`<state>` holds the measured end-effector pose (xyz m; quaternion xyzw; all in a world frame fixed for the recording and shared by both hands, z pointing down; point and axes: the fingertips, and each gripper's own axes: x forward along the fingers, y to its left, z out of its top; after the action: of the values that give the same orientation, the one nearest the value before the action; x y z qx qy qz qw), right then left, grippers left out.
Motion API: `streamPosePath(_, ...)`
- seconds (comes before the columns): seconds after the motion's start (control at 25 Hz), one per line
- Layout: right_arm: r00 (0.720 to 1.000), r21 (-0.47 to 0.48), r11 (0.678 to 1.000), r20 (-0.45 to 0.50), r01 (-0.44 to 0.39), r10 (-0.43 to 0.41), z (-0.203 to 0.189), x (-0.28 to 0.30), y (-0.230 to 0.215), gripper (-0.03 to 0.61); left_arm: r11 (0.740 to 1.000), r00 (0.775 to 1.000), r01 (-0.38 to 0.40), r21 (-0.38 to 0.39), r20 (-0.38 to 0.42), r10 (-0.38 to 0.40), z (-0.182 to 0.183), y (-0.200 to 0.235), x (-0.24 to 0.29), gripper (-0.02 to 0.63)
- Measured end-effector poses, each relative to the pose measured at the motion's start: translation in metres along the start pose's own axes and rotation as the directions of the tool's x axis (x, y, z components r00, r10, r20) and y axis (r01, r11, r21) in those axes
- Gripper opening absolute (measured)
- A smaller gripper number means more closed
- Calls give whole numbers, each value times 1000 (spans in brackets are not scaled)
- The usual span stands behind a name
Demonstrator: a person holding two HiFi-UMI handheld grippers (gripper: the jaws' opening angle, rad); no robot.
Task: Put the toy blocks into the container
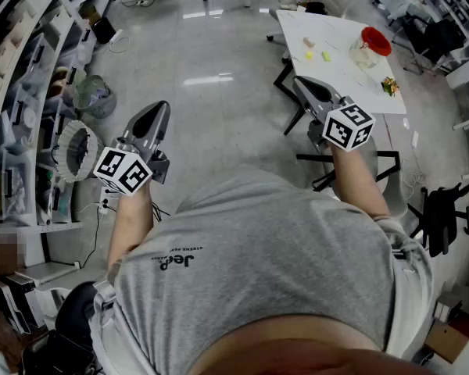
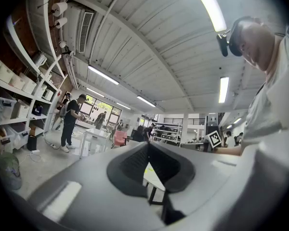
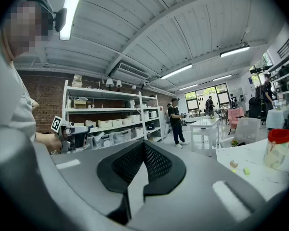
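A white table (image 1: 336, 33) stands some way off at the upper right. On it are a clear container with a red lid (image 1: 369, 47) and small yellow toy blocks (image 1: 309, 54). Both grippers are held level in front of the person's chest, well short of the table. My left gripper (image 1: 158, 109) is shut and holds nothing; its jaws meet at the tip in the left gripper view (image 2: 148, 146). My right gripper (image 1: 302, 83) is shut and empty too (image 3: 144, 146). The right gripper view shows the container (image 3: 278, 148) and blocks (image 3: 234, 164) at the right.
Storage shelves (image 1: 19, 92) line the left wall, with a white round fan (image 1: 76, 148) on the floor beside them. A black office chair (image 1: 445, 213) stands at the right. A person (image 3: 176, 121) stands by another white table (image 3: 204, 125) far off.
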<state>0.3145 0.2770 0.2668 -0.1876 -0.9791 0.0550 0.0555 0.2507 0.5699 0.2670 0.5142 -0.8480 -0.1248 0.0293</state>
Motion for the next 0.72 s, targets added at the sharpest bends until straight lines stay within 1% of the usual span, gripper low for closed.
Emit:
streamPosePath(0.32, 1000, -2, 1000, 1, -1, 1, 0, 5, 0, 2, 1000, 1000, 9, 1, 7, -9, 0, 5, 1, 58)
streamPosePath(0.52, 1000, 35, 999, 19, -18, 17, 3, 3, -3, 3, 1000, 1000, 17, 1, 15, -17, -1, 3, 5, 58)
streamPosePath(0.72, 999, 42, 999, 30, -25, 23, 3, 1, -7, 3, 1000, 1000, 19, -14, 19, -19, -1, 0, 9, 60)
